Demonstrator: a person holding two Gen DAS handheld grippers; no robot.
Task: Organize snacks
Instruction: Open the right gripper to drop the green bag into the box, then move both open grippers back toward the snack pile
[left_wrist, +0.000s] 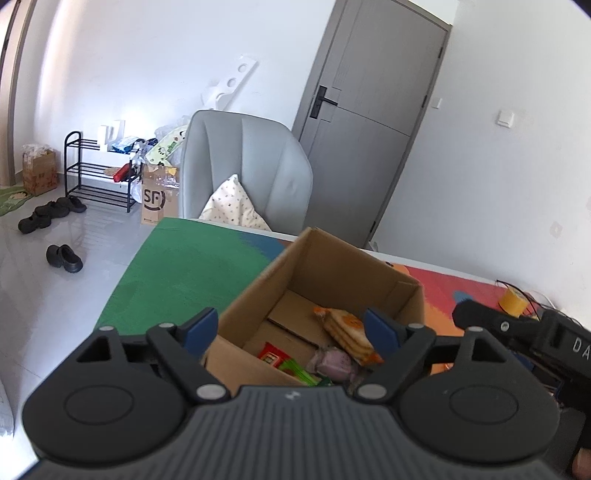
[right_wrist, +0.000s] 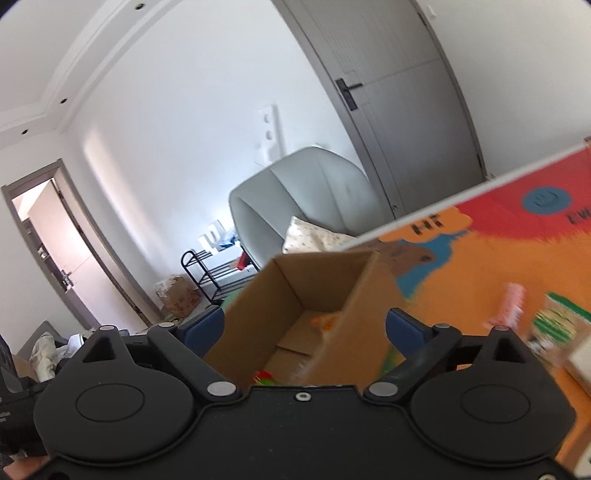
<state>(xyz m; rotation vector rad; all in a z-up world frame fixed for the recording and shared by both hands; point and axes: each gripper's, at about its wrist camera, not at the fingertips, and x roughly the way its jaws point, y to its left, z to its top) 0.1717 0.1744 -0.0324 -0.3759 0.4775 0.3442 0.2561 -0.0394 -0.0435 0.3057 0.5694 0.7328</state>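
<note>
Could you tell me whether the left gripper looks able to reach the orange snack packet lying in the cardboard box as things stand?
Probably yes. The left gripper is open over the cardboard box, whose top is open, and the orange snack packet lies on top of the other snacks with nothing covering it.

bright daylight, fisheye-bent edges; right wrist view motion-blurred.

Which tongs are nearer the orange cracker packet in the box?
Left. The left tongs hang open right over the orange cracker packet in the cardboard box. The right tongs, also open, sit farther back.
</note>
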